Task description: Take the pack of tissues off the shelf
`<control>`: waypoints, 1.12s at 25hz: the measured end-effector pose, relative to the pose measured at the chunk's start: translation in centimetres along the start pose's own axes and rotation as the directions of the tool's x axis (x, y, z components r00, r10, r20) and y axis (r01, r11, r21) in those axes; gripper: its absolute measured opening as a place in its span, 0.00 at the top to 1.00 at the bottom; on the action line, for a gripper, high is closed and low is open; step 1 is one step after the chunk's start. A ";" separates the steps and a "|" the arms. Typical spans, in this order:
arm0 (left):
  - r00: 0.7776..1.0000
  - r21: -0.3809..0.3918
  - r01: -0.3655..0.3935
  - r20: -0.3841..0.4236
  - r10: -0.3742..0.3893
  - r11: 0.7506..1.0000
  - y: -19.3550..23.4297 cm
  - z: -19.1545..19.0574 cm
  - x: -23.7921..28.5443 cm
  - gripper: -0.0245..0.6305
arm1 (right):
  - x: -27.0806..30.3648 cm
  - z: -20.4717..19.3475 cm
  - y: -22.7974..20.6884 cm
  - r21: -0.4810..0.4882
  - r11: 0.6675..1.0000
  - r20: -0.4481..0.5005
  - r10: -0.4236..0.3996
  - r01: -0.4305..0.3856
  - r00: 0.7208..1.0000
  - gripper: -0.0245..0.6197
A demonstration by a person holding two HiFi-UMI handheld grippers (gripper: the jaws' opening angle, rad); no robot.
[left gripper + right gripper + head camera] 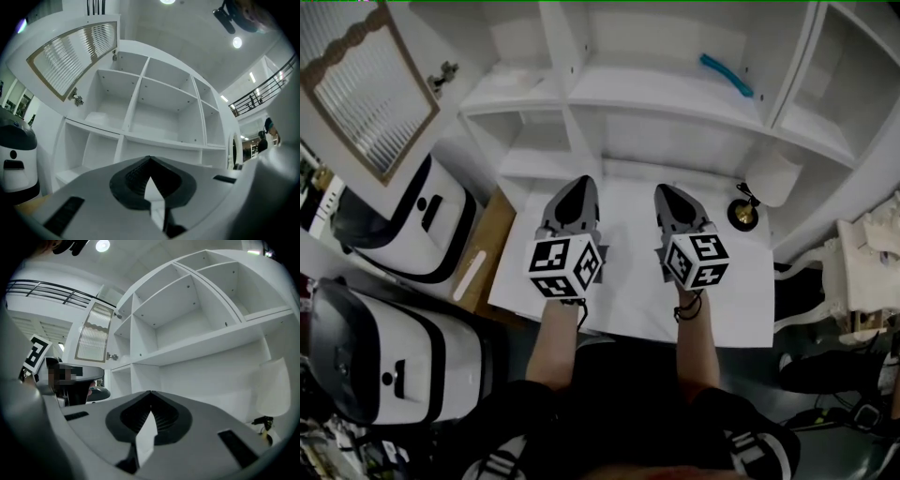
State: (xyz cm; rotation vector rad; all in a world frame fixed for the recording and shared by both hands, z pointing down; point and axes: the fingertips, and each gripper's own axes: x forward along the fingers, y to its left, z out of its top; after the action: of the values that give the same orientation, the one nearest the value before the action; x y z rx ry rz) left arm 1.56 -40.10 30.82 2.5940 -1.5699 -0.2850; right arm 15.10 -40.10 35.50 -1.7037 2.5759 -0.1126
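Shelf (pixel 656 94) bears teal item (pixel 727 75), slanted; left hand-held gripper (pixel 577 184) and right hand-held gripper (pixel 667 193) closed, empty.

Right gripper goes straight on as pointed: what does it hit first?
The right gripper would probably meet the shelf's white back wall first; nothing shows in between, though depth is unclear.

Shelf unit (pixel 675 94): plain white throughout. Teal item (pixel 727 75) near the right end of an upper shelf board. Cabinet door (pixel 366 84): tan frame, ribbed pale glass. Left gripper (pixel 578 183) and right gripper (pixel 666 190): grey bodies, black pads, cubes patterned in black-and-white squares. Table (pixel 628 281): white.
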 end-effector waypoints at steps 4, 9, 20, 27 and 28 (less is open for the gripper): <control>0.999 0.035 -0.034 0.020 0.033 0.999 0.8 1.4 0.3 0.95 | 0.2 0.1 -0.3 0.001 1.000 0.007 0.005 -0.005 1.000 0.93; 0.997 0.014 -0.059 0.048 0.058 0.998 1.8 3.0 0.8 0.95 | 0.3 0.9 -0.6 0.007 1.000 0.024 0.021 -0.021 0.999 0.93; 0.986 0.110 -0.151 0.088 0.142 0.982 4.5 5.9 1.4 0.95 | 0.3 1.0 -0.1 0.009 0.997 0.039 0.070 -0.071 0.997 0.93; 0.978 0.222 -0.205 0.085 0.190 0.953 5.9 7.4 2.5 0.95 | -0.1 1.3 -1.5 0.018 0.998 0.043 0.057 -0.058 0.997 0.93; 0.978 0.230 -0.207 0.086 0.192 0.951 6.1 7.6 2.6 0.95 | -0.1 1.3 -1.5 0.022 0.998 0.044 0.058 -0.059 0.997 0.93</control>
State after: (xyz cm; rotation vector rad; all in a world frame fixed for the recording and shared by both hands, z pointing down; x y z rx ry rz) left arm -4.15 -45.18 24.17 2.5850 -1.9849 -0.1707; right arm 16.62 -40.69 34.33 -1.6040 2.5799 -0.1012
